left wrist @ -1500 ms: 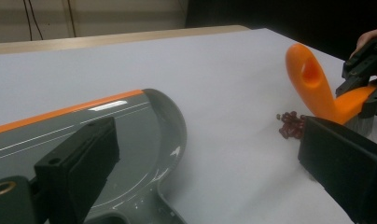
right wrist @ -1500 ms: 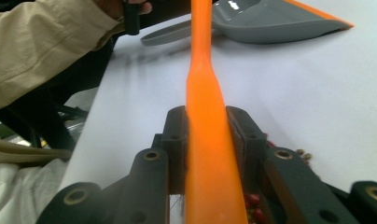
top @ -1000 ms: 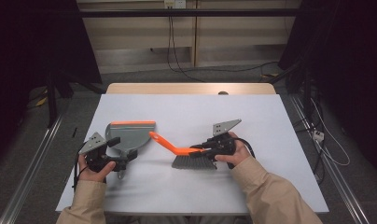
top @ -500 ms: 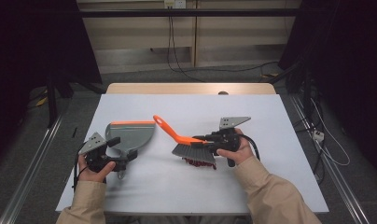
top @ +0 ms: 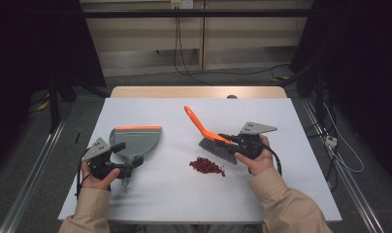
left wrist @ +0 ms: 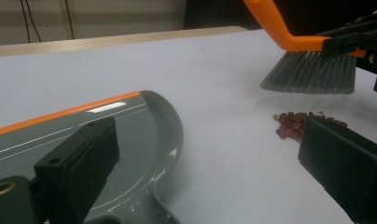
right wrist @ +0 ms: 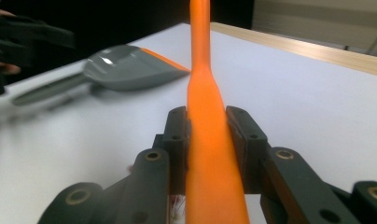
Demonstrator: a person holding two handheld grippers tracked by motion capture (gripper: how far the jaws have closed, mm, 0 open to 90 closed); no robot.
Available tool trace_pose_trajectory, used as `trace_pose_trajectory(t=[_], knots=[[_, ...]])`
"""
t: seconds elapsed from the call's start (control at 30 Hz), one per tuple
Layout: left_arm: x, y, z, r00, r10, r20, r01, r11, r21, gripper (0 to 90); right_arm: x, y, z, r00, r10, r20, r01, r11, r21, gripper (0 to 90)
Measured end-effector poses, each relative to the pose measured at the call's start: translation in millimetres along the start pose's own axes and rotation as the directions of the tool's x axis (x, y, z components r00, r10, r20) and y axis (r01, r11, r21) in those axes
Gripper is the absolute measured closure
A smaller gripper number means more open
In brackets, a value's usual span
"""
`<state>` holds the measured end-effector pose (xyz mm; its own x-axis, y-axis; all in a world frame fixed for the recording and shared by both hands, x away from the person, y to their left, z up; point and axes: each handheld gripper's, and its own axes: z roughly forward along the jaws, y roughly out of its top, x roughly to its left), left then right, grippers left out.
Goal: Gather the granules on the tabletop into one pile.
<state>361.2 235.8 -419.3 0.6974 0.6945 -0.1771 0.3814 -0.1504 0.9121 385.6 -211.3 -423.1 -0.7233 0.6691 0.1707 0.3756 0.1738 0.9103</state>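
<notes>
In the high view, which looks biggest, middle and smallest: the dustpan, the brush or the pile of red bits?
1. Dustpan, the biggest.
2. Brush, long but thinner; its far end is hidden under the right gripper, so it could be close to the dustpan.
3. Pile of red bits, clearly the smallest.

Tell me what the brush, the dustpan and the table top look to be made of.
Brush: likely smooth, glossy orange moulded plastic, with fine grey bristles, probably synthetic. Dustpan: likely glossy grey plastic showing highlights, with an orange lip, perhaps rubber. Table top: matt white sheet with a wooden-looking far edge.
</notes>
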Motion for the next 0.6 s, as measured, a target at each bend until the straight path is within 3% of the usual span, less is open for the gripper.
trace_pose_trajectory(t=[0.17,0.3,0.43,0.5,0.6], knots=[[0.5,-0.2,-0.1,1.0000,-0.001,-0.005,0.001,1.0000,0.004,5.0,-9.5,-4.9,3.8,0.9991,-0.021,0.036,0.019,0.999,0.043,71.3],[0.3,-0.3,0.0,1.0000,-0.001,-0.005,0.001,1.0000,0.004,5.0,-11.5,-5.2,3.6,0.9994,-0.009,0.032,0.006,0.995,0.099,71.1],[-0.4,-0.2,0.9,1.0000,0.004,-0.003,-0.004,0.9999,0.009,5.0,-7.2,2.7,1.5,0.9984,-0.021,0.053,0.011,0.981,0.192,65.5],[-0.6,-0.2,1.5,1.0000,0.003,-0.002,-0.003,1.0000,0.007,5.0,-3.0,7.2,2.1,0.9971,-0.030,0.069,0.015,0.979,0.202,66.8],[-0.7,-0.2,1.8,1.0000,0.004,-0.002,-0.004,0.9999,0.010,5.0,2.2,14.7,6.8,0.9942,-0.038,0.100,0.011,0.967,0.255,68.9]])
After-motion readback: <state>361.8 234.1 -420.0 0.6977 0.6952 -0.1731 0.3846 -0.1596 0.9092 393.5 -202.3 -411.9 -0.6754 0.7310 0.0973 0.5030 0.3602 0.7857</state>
